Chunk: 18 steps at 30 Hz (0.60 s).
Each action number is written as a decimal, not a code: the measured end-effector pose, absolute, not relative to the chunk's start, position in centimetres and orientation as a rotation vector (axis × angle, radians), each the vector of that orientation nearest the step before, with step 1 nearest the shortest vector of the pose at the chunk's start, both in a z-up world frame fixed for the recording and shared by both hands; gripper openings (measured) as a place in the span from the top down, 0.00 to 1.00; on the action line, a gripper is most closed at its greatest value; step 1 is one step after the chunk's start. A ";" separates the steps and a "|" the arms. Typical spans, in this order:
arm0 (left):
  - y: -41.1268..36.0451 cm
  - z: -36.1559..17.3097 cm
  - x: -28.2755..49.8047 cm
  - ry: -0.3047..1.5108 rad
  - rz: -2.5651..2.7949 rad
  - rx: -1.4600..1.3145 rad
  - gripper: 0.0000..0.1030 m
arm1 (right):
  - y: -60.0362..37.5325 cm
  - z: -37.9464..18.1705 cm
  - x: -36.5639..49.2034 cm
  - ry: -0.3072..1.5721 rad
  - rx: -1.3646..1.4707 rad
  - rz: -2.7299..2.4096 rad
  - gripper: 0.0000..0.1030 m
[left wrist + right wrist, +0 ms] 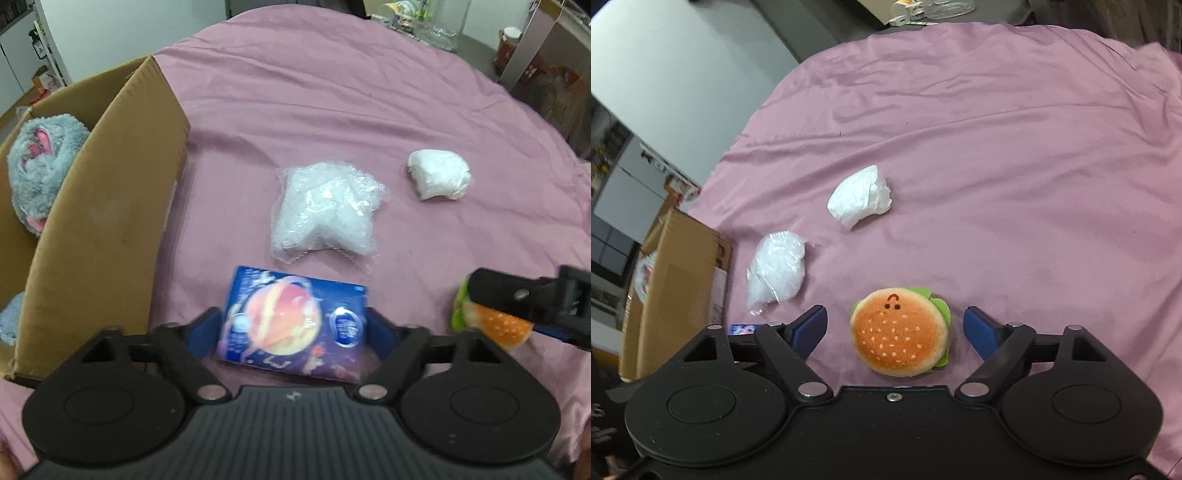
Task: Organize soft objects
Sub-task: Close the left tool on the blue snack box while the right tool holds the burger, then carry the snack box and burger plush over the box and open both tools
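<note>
Left gripper spread wide around the blue pack, fingers flanking both ends on the pink sheet. Right gripper wide too, straddling the burger plush, pads clear of it. Beyond, white star and white bundle. Left, box holding grey plush.

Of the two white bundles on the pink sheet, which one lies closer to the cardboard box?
The crinkly plastic-wrapped bundle, beside the box. The smoother rounded white bundle sits farther right.
</note>
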<state>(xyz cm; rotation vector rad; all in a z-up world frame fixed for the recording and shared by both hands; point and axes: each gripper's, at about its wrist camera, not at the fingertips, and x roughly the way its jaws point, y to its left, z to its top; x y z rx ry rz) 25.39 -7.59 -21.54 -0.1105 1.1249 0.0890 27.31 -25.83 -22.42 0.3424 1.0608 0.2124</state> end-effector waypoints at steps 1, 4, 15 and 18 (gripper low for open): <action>-7.4 -21.5 25.3 1.124 0.095 -0.122 0.28 | -25.6 -22.4 27.3 1.061 0.327 0.210 0.21; -7.0 -21.1 24.9 1.131 0.104 -0.129 0.28 | -24.9 -22.5 27.2 1.060 0.277 0.207 0.21; -6.7 -19.7 23.5 1.131 0.104 -0.128 0.28 | -25.9 -21.6 25.8 1.039 0.264 0.156 0.48; -6.7 -18.7 23.0 1.111 0.091 -0.129 0.28 | -26.2 -20.6 25.2 1.012 0.267 0.141 0.48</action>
